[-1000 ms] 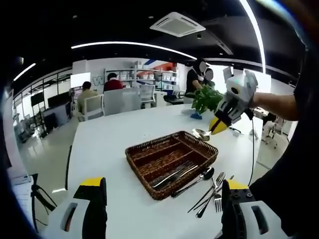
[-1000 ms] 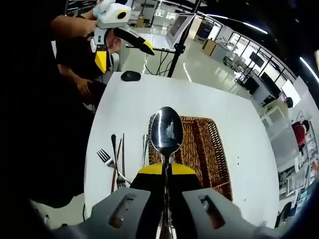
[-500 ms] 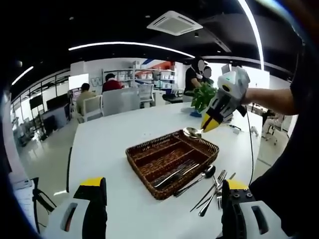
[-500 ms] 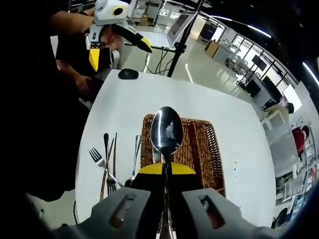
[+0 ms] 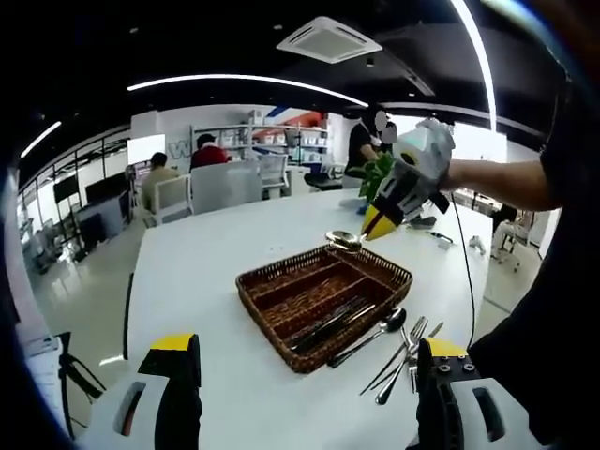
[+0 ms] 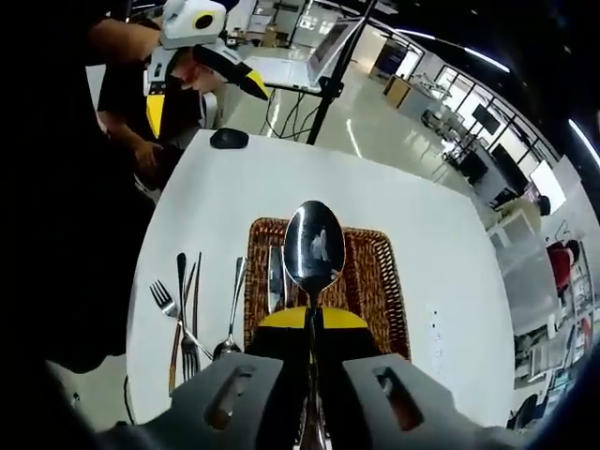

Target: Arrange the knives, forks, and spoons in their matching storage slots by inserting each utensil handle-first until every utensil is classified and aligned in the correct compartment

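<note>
Right gripper (image 6: 313, 323) pinches a spoon (image 6: 314, 246) by its handle, bowl pointing forward, and in the left gripper view it hangs above the far edge of the wicker tray (image 5: 267, 309) on the white table (image 5: 197, 272); the left gripper (image 5: 298, 394) stands with jaws spread and empty, low over the table's near edge. The tray sits mid-table, with some dark-looking utensils (image 5: 328, 319), likely knives, already lying in one of its long slots. Beside the tray, on the bare tabletop, lie a second spoon (image 5: 375, 333) and a loose cluster of forks (image 5: 405, 352), touching one another, so by my reading the sorting is only partly done: the held spoon, the spoon on the table and the forks are left to slot. Compared with a second ago, the right gripper has travelled from beyond the tray's far corner to over its rim, and in the right gripper view the tray has slid closer beneath the spoon's bowl.
</note>
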Tool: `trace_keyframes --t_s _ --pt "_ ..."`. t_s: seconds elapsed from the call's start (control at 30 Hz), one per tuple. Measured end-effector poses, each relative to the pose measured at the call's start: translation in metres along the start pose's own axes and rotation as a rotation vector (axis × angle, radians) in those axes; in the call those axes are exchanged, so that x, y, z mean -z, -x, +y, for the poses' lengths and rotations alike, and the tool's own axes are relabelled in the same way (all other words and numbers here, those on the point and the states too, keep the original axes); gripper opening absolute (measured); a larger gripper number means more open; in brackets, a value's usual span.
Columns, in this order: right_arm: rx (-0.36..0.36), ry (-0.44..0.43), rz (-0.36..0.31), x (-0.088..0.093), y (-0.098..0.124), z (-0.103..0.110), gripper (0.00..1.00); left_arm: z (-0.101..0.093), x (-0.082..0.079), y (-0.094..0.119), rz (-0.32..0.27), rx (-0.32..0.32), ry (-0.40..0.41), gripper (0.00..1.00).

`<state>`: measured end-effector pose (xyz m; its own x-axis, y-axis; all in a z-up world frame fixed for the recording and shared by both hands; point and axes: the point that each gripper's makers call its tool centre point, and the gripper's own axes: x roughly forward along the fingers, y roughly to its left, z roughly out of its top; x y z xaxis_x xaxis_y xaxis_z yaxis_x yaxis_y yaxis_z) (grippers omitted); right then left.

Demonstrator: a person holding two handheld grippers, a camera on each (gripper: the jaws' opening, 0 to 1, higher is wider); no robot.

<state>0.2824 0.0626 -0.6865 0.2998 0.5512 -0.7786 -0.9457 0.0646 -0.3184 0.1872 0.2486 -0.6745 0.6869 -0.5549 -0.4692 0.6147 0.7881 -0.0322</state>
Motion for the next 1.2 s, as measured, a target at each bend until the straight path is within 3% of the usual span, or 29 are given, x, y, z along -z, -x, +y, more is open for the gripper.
trace_keyframes --t_s 0.4,0.9,1.2 --pt "0.003 0.030 0.002 -0.004 -0.011 -0.024 0.00 0.006 -0.003 -0.002 0.004 0.001 0.001 1.00" --pt "-0.005 0.043 0.013 -0.003 -0.030 -0.053 0.00 0.013 0.008 -0.013 0.033 0.016 0.006 1.00" --pt "-0.038 0.036 -0.009 0.000 -0.051 -0.076 0.00 0.018 0.005 -0.023 0.042 0.021 0.005 1.00"
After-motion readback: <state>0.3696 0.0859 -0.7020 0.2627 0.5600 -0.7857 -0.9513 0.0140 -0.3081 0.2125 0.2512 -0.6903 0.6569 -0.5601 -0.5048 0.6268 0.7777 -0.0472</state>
